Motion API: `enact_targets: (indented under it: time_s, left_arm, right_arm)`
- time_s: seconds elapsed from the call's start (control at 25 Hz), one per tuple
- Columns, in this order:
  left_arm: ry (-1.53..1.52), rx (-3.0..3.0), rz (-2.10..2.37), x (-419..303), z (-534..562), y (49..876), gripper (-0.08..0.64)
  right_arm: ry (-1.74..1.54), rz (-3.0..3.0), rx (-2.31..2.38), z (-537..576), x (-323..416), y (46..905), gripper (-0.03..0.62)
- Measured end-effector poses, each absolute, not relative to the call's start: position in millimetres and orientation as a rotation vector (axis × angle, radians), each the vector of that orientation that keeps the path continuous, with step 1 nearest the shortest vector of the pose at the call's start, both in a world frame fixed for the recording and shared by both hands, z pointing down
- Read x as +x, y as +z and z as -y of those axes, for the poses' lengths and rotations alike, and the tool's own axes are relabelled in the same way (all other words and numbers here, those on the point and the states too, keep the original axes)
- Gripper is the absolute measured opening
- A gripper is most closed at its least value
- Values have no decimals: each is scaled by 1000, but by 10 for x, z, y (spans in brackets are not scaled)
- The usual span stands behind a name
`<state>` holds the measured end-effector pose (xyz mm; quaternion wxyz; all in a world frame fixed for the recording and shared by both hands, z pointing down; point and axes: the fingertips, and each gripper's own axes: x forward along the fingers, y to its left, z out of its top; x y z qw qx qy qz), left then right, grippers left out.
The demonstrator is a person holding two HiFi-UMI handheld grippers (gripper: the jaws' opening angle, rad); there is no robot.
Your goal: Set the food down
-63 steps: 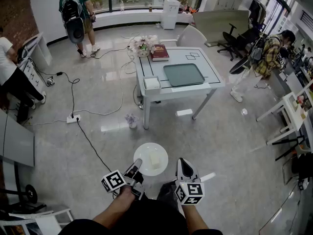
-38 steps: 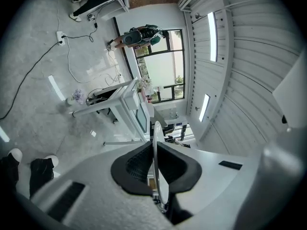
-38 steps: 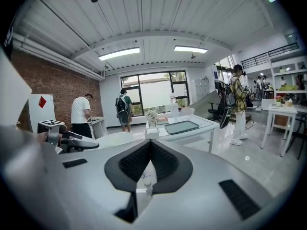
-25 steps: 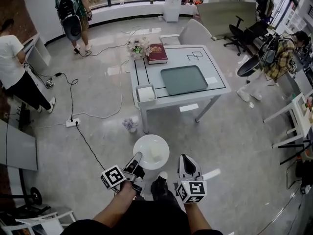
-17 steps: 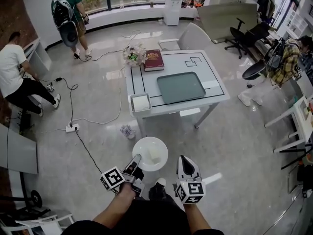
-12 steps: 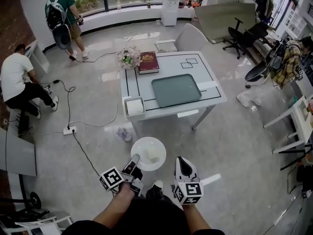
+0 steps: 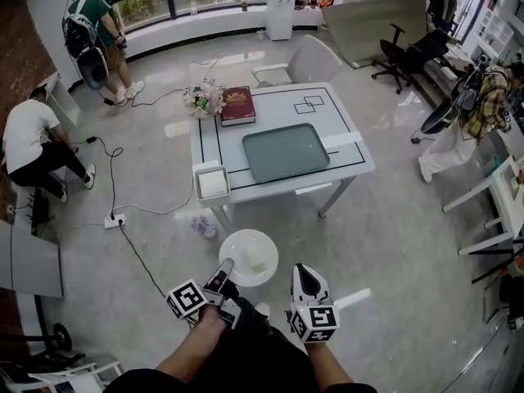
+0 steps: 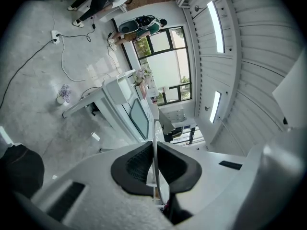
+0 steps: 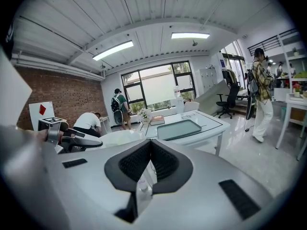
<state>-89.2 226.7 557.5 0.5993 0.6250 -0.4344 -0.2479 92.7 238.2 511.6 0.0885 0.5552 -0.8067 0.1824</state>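
My left tongs [image 7: 224, 268] are clamped on the rim of the plate [image 7: 239, 248] bearing the food [image 7: 260, 258], my right tongs [image 7: 300, 271] are closed and empty, and the plate should be carried level to the far table [image 7: 270, 109].

The food [image 7: 259, 259] is a small pale cream block with squared edges. It sits a little right of centre on a round white plate [image 7: 236, 250]. The plate is roughly level and held in the air above the grey floor [image 7: 393, 244], short of the white counter [image 7: 348, 142] and not touching it. The left claw [image 7: 226, 266] pinches the plate's near rim, closed on its thin edge.
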Motion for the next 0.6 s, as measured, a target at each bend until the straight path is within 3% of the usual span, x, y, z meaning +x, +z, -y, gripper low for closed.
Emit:
enact_targets:
  time_s: [0.6]
  left_arm:
    - [-574, 1449, 987, -769, -1893, 5639, 20]
  right_arm:
    - [553, 2374, 1673, -2030, 1040, 5229, 8]
